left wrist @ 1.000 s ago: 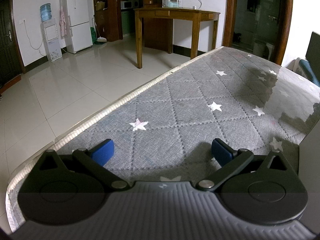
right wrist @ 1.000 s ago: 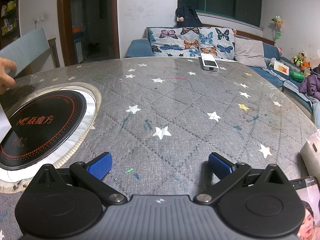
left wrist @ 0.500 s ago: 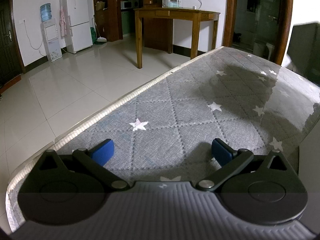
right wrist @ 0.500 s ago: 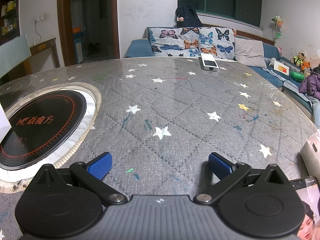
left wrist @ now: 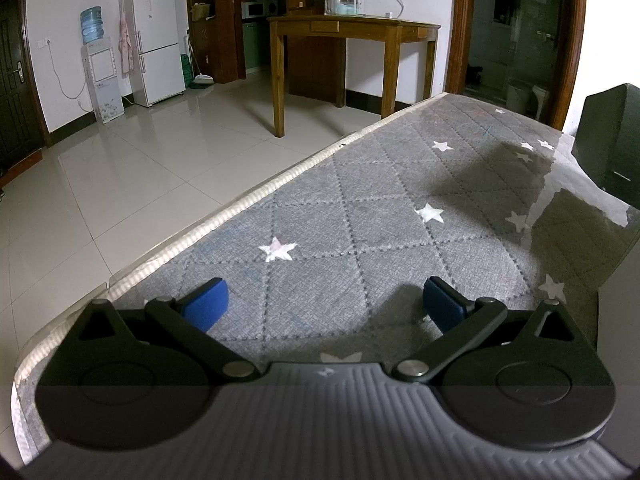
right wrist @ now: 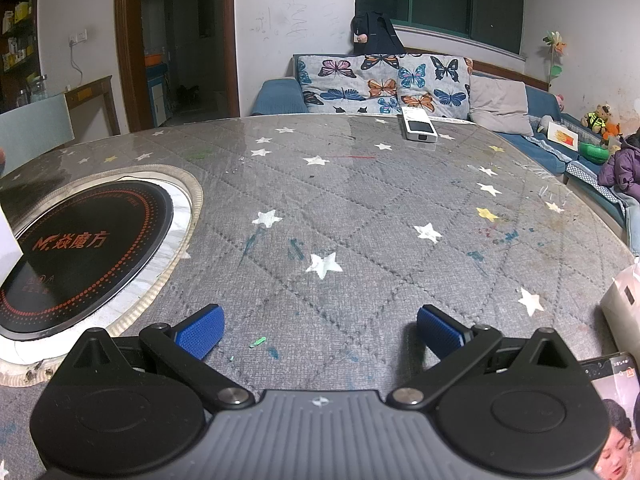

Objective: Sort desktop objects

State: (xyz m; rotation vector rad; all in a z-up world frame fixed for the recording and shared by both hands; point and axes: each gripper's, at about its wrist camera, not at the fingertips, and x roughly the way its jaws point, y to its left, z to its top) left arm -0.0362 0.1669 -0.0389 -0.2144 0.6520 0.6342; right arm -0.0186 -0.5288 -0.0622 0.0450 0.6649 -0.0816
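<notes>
— Claws, how do they stand?
— Left claw (left wrist: 324, 300) and right claw (right wrist: 318, 326) are both wide open and empty, low over the grey surface (right wrist: 360, 208).
— And the things to sort?
— White device (right wrist: 418, 128) lies far ahead of the right claw; a phone (right wrist: 614, 372) is just beside it, on the right.

Each tool (left wrist: 323, 304) (right wrist: 320, 330) has black linkages, silver pivot screws, seemingly ribbed blue pads.
</notes>
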